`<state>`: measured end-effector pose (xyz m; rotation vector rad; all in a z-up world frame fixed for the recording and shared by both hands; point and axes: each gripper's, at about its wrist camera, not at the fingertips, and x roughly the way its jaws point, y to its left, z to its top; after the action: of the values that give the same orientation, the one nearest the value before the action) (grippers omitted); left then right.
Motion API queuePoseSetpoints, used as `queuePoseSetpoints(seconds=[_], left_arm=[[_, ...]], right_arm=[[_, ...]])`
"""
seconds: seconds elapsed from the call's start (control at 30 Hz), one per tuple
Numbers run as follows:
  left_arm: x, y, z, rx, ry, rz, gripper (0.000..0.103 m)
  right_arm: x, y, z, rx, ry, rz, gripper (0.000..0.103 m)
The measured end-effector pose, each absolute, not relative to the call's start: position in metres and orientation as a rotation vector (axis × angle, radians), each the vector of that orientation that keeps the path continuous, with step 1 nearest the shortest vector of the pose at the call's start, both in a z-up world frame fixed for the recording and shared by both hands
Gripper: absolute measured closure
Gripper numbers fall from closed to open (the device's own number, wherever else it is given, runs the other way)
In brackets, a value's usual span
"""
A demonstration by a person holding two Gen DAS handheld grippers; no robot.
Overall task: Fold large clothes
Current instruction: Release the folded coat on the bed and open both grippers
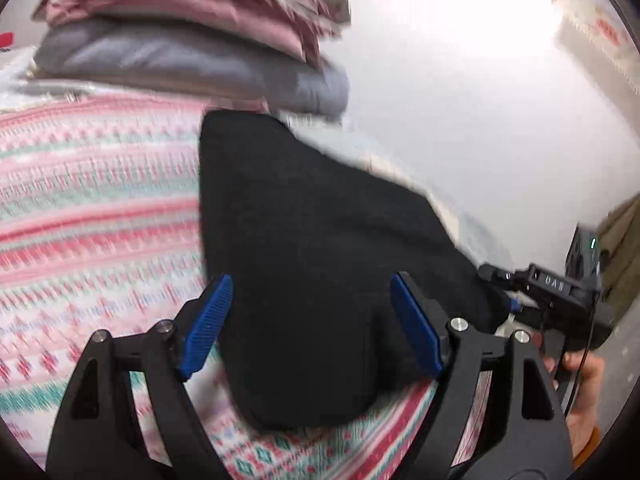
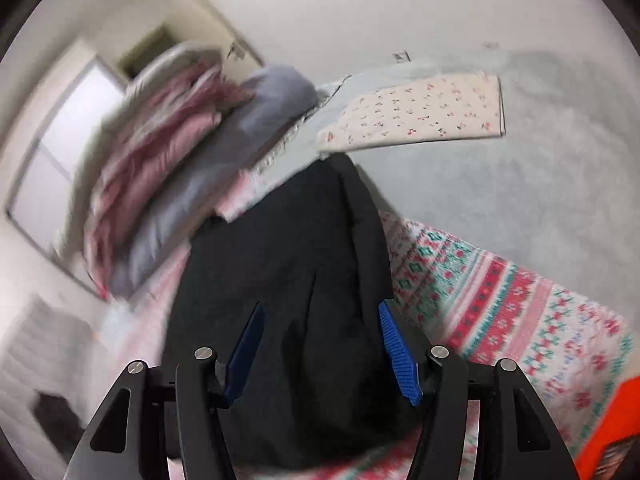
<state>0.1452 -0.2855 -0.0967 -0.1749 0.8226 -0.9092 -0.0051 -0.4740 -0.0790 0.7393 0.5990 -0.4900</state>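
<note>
A black garment [image 1: 320, 248] lies folded on a pink, white and teal patterned blanket [image 1: 92, 216]. My left gripper [image 1: 310, 284] hovers over its near end, jaws wide apart, blue pads [image 1: 208, 320] on either side of the cloth and not pressing it. In the right wrist view the same black garment [image 2: 288, 280] stretches away from my right gripper [image 2: 320, 308], which stands open above it with its pads [image 2: 400, 352] clear of the fabric. The right gripper [image 1: 560, 292] and the hand holding it show at the right edge of the left wrist view.
A stack of folded pink and grey bedding [image 2: 160, 168] sits at the far end of the blanket [image 2: 500, 292], also seen as the bedding stack [image 1: 192, 44]. A cherry-print folded cloth [image 2: 420, 112] lies beyond the garment. An orange object [image 2: 612, 420] is at the lower right.
</note>
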Motion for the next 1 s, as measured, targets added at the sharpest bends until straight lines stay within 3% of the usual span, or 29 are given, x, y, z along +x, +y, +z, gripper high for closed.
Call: queuePoseSetpoints(seconds=[0.23,0.47,0.57,0.67,1.0], left_arm=[[0.137,-0.291,-0.122,-0.088,0.874,-0.837,0.019],[0.101,-0.279,-0.087,0.065,0.867,-0.699,0.017],[0.085,-0.272,-0.076,0.106,0.892,-0.637,0.007],[0.078,-0.261,-0.071,0.104,0.932,-0.552,0.006],[0.043,-0.243,-0.069,0.239,0.972,-0.433,0.002]], right_arm=[[0.005,-0.478,-0.117,0.685,0.777,-0.605,0.037],[-0.011,-0.445,-0.081,0.558,0.766,-0.583,0.035],[-0.021,-0.422,-0.07,0.474,0.769,-0.574,0.032],[-0.02,-0.4,-0.068,0.418,0.797,-0.557,0.024],[-0.026,-0.347,-0.078,0.309,0.903,-0.594,0.019]])
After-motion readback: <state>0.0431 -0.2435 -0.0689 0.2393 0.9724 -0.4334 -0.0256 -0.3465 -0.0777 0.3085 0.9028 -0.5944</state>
